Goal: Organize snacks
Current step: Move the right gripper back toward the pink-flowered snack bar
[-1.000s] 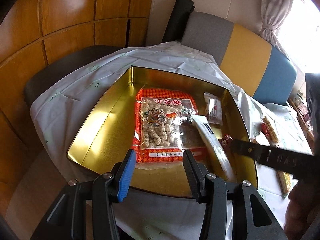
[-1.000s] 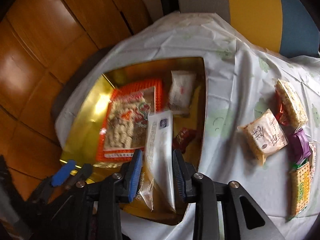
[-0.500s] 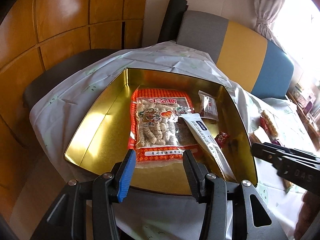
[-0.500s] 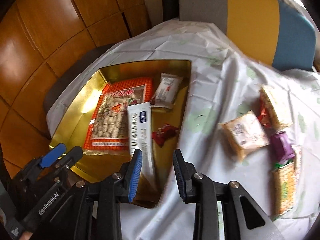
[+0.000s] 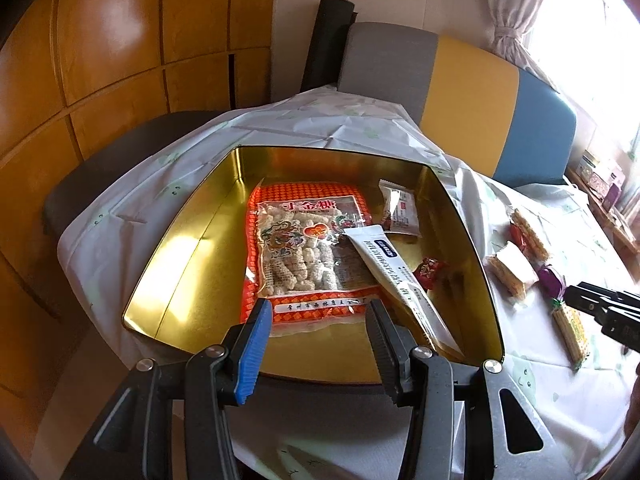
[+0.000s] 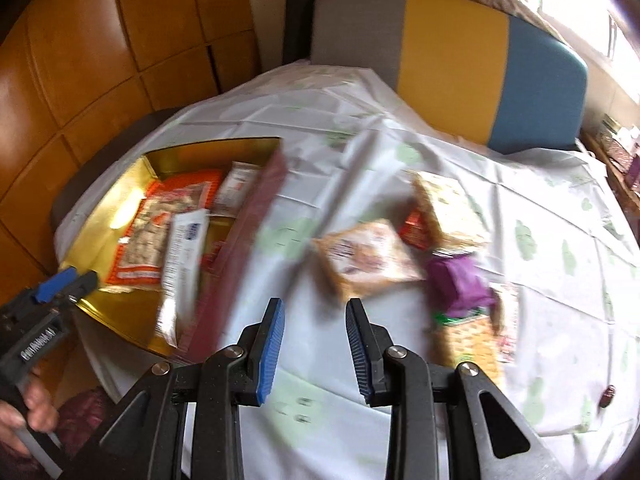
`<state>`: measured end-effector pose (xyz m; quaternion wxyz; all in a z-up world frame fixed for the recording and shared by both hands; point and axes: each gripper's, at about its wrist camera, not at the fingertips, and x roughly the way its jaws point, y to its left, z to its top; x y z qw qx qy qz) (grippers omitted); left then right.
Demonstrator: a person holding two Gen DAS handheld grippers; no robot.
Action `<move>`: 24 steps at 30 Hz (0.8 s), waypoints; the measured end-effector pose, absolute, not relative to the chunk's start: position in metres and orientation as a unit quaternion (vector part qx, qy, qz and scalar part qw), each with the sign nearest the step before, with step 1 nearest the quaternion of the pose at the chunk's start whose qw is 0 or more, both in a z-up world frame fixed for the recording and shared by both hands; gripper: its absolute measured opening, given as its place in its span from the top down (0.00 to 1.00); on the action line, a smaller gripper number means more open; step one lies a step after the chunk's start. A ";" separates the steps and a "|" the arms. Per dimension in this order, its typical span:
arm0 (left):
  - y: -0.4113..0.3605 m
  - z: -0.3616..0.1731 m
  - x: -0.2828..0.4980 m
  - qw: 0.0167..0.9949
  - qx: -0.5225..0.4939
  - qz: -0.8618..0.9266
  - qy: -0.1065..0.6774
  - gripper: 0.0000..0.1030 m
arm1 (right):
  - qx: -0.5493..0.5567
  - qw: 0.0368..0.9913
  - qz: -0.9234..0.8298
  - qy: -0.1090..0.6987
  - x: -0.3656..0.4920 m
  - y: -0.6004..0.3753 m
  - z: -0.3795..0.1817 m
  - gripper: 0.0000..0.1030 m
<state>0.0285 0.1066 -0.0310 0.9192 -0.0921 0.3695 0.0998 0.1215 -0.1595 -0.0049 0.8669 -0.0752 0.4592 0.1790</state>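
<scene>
Jaws of the right gripper [image 6: 315, 346]: spread a little, nothing between the pads, bare tablecloth under them. Jaws of the left gripper [image 5: 319, 346]: spread wider, also empty, poised over the near rim of the gold tin [image 5: 180, 264].

Step in hand, as I read it: fetch the next loose snack from the table and bring it to the tin. Right wrist view is smeared, so the packets there are read loosely.

Near to far from the right gripper:
- beige wrapped cake [image 6: 366, 258], just ahead of the jaws, lying flat on the cloth. Most likely target.
- purple candy [image 6: 460, 282] just beside it, resting on the green-and-yellow cracker packet [image 6: 466, 338].
- second cracker packet [image 6: 448, 206] farther back, with a red candy [image 6: 416, 226] tucked against it.

Already in the tin: orange bag of puffed sticks [image 5: 308, 248], long white sachet [image 5: 394, 276] leaning across its corner, small red candy [image 5: 430, 272], small white packet [image 5: 402, 212] at the far side.

Notes for a clean pick:
- The cake looks wider than the present gap; open further before descending.
- Straddle its short sides, come down square and close gently; the contents probably crush.
- Stay clear of the purple candy.
- Free floor in the tin lies left of the orange bag; place there.
- Left gripper would best stay at the rim to steady the tin.
</scene>
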 end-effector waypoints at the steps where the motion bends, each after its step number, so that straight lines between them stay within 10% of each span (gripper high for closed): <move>1: 0.105 -0.031 0.029 0.919 -0.090 0.099 0.370 0.52 | -0.077 0.867 0.173 0.460 0.123 -0.167 -0.005 0.69; 24: 0.051 -0.018 0.035 0.924 -0.022 0.055 0.377 0.52 | -0.076 0.846 0.080 0.522 0.162 -0.312 -0.042 0.66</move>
